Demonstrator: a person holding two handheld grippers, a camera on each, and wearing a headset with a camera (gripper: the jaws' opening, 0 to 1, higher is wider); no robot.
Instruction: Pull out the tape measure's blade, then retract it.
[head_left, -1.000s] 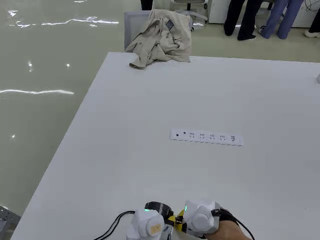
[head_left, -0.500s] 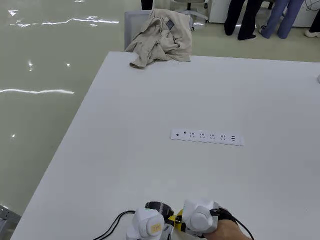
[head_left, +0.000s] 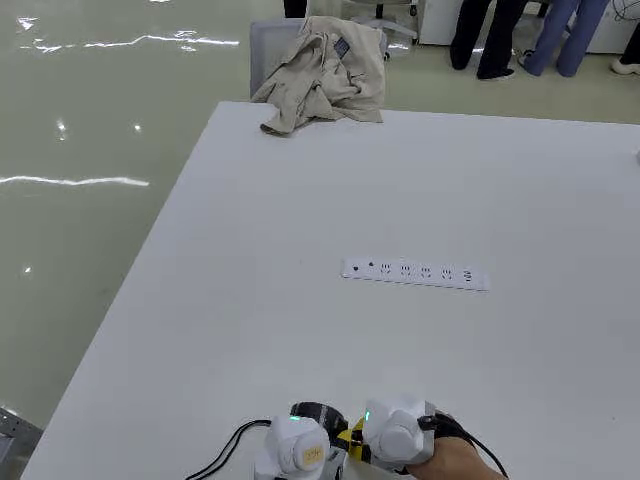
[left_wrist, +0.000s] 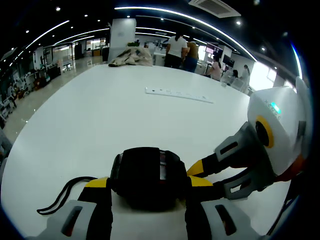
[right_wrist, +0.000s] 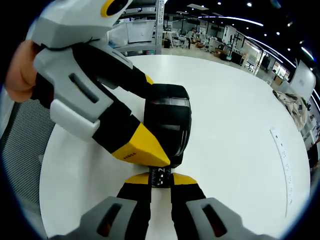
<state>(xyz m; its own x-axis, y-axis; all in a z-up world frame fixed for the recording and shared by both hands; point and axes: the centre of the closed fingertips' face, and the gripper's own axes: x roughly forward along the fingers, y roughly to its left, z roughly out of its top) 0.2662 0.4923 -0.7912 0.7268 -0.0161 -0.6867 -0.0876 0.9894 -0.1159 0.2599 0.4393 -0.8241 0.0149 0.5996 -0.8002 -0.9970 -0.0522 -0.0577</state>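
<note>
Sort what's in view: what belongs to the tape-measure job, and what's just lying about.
Job: tape measure, clamped in the left gripper; its blade, pinched by the right gripper.
Lying about: power strip; beige jacket at the table's far edge.

White table (head_left: 250, 250), power strip (head_left: 415, 273), beige jacket (head_left: 322, 75)

Your left gripper (left_wrist: 150, 184) clamps both jaws against the sides of the tape measure (left_wrist: 145, 167). Your right gripper (right_wrist: 160, 181) meets the tape measure from its right, jaws pinched together on the blade (right_wrist: 161, 175) just at the case mouth. The two grippers sit close together, side by side, with your right hand (head_left: 455, 463) just behind its gripper.
</note>
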